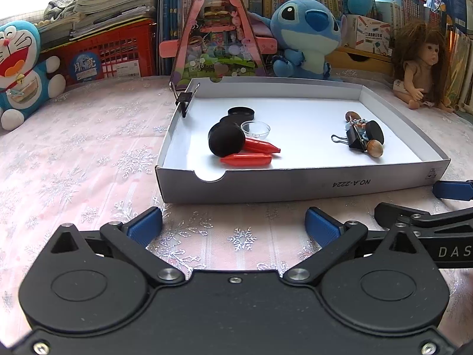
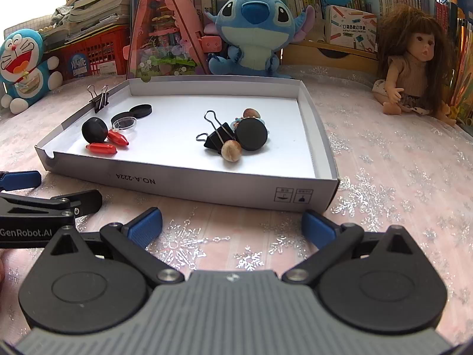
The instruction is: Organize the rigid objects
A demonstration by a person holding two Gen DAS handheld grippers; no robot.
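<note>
**Both grippers wide, tray loaded**

We start at the far left, where a blue cat plush sits against a red crate. Our left gripper hangs over the snowflake tablecloth just short of the tray, jaws spread wide with nothing between them.

Moving right, we reach the white cardboard tray, a binder clip clamped on its far-left wall. Inside, the left cluster: black discs, a clear little dish and two red crayon-shaped pieces lying near the discs. Well apart to the right sits the second cluster: another binder clip, a black disc leaning against it, and a round wooden knob touching both.

Our right gripper hovers before the tray's near wall, jaws equally spread, holding nothing.

Behind the tray sits a blue alien plush; far right, a long-haired doll rests on the cloth.
</note>
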